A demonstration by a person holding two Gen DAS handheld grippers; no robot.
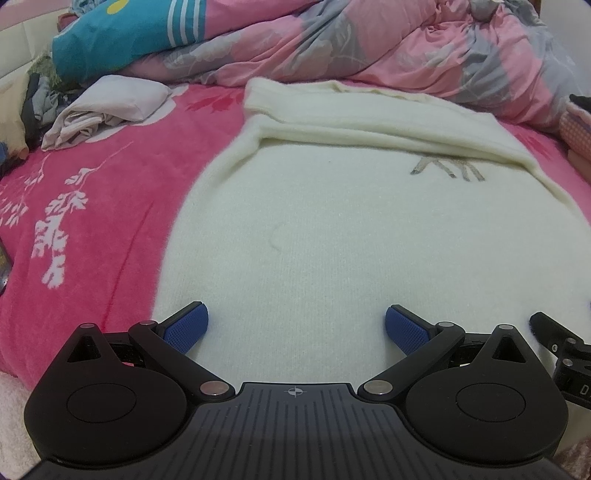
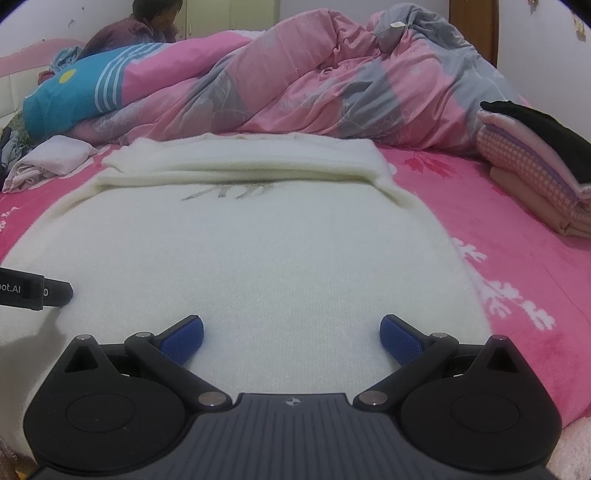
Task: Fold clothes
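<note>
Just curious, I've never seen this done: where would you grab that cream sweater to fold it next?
Probably the near hem of the cream sweater, coming from the near side. Sleeves already lie folded across its far part, and both open tools, left tool and right tool, hover there.

My left gripper (image 1: 296, 325) and right gripper (image 2: 291, 334) look alike: black linkages, silver pivot pins, blue dimpled pads (image 1: 186, 326), ribbed dark-grey housing with a crosshair mark.

The cream sweater (image 1: 295, 240) ran under the left gripper (image 1: 296, 326), so its near hem was hidden; a folded-over band covered part of the grey motif (image 1: 448, 170) far ahead. To the right, the other gripper (image 1: 565, 354) was cut off by the frame edge. Behind the quilt (image 2: 314, 81), a seated person (image 2: 136, 29) showed only partly.
</note>
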